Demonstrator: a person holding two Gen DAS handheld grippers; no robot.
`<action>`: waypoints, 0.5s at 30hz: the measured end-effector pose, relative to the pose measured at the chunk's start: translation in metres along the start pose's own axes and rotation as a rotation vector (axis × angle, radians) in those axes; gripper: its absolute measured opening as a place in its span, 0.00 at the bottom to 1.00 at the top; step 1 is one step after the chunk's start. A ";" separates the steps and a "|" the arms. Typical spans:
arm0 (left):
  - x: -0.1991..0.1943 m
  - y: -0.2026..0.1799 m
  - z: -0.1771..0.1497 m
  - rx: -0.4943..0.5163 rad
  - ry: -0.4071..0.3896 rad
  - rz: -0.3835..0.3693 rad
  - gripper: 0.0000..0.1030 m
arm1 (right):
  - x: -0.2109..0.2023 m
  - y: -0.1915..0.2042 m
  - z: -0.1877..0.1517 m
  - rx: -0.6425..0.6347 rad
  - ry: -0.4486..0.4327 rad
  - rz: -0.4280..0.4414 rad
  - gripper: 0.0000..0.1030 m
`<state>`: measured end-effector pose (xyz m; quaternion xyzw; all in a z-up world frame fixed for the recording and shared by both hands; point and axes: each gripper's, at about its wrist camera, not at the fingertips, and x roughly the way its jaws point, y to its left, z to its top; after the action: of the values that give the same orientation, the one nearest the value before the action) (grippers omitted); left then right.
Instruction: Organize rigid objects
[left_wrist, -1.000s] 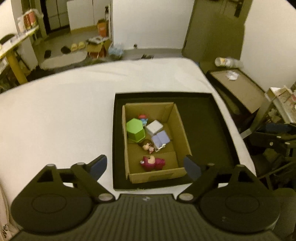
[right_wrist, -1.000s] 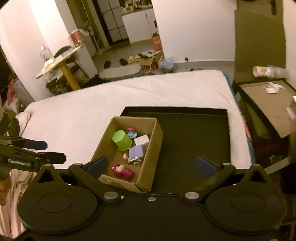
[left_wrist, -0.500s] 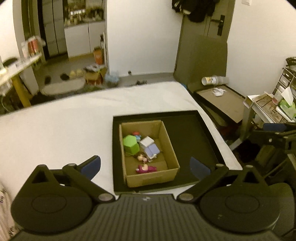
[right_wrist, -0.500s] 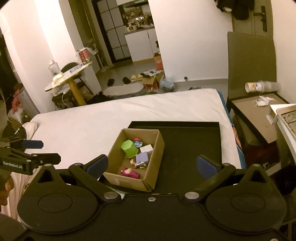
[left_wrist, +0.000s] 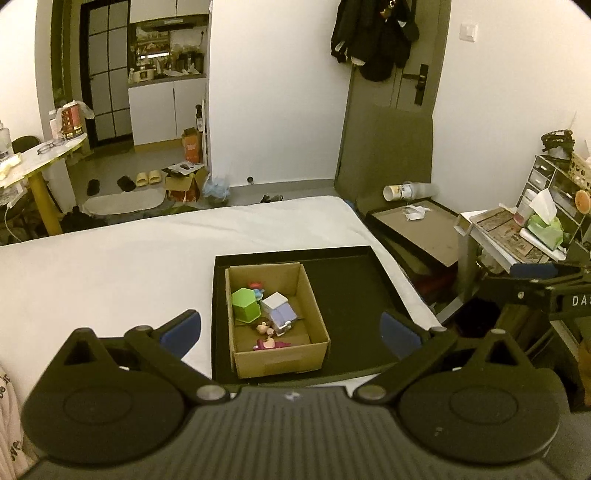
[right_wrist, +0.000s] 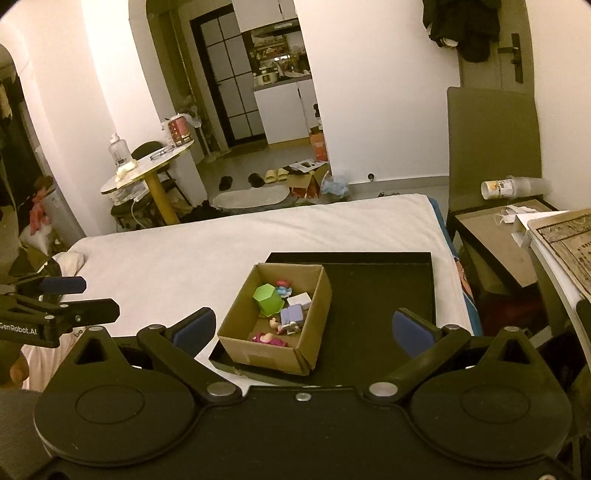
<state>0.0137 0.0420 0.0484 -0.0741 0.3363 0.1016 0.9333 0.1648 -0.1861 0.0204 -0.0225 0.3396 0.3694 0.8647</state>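
Note:
A cardboard box (left_wrist: 317, 347) (right_wrist: 258, 356) stands at the left of a black tray (left_wrist: 354, 295) (right_wrist: 380, 295) on a white bed. Inside lie a green hexagonal block (left_wrist: 245, 303) (right_wrist: 268, 299), a lilac-and-white block (left_wrist: 280, 312) (right_wrist: 292, 315), a magenta toy (left_wrist: 269, 344) (right_wrist: 269, 338), a small tan figure (left_wrist: 263, 326) and a red-and-blue toy (left_wrist: 256, 288) (right_wrist: 283, 286). My left gripper (left_wrist: 290, 328) hangs open well back from the box, nothing between its blue pads. My right gripper (right_wrist: 304, 326) is open too, equally far back and empty.
The white bed (left_wrist: 129, 266) spreads left of the tray. A low brown table (left_wrist: 417, 232) with a fallen cup (left_wrist: 397, 191) stands right of the bed, a cluttered shelf (left_wrist: 532, 229) beyond. The other gripper (right_wrist: 55, 312) shows at the right wrist view's left edge. A door (left_wrist: 388, 96) is behind.
Both grippers have pulled back and risen, so the box and tray look smaller and more of the room shows. The left jaws widened slightly. The toys in the box have not moved.

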 end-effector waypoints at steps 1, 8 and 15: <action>-0.002 -0.002 -0.002 0.003 -0.008 0.002 1.00 | -0.002 0.001 -0.001 0.002 -0.001 0.000 1.00; -0.016 -0.009 -0.013 -0.020 -0.038 -0.004 1.00 | -0.015 0.013 -0.013 -0.032 -0.001 0.031 1.00; -0.022 -0.013 -0.021 -0.026 -0.042 -0.011 1.00 | -0.022 0.021 -0.023 -0.027 0.002 0.058 1.00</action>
<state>-0.0124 0.0224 0.0472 -0.0860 0.3150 0.1023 0.9396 0.1271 -0.1908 0.0208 -0.0246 0.3360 0.3988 0.8529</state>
